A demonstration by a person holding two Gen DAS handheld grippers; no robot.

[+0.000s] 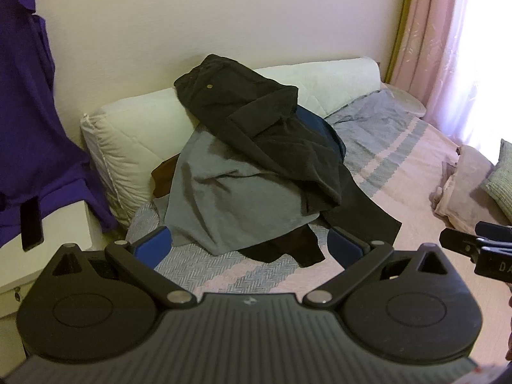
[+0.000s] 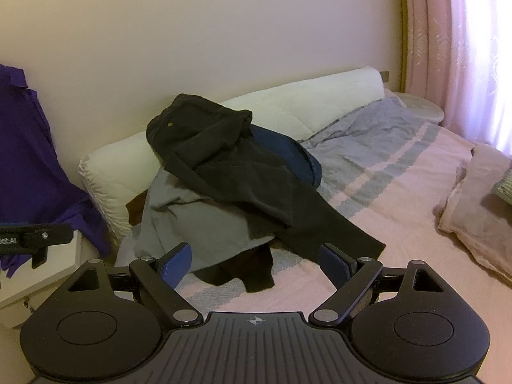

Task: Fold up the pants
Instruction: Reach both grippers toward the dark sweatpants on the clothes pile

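Pants [image 1: 256,131], black and crumpled, lie atop a heap of clothes on the bed [image 1: 409,176], draped from the white pillow [image 1: 128,134] at 11 o'clock down over a grey garment [image 1: 224,204] toward 4 o'clock. They look soft, limp and light, likely to sag and drag neighbours along; the buttoned waistband at 11 o'clock seems the firmest hold. Left gripper [image 1: 249,249] and right gripper [image 2: 256,264] both hang spread wide, pinching nothing.

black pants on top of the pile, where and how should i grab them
Grip the waistband end of the black pants, by the brass button. It sits highest, propped on the white pillow, clear of the grey garment. Come from above and the front.
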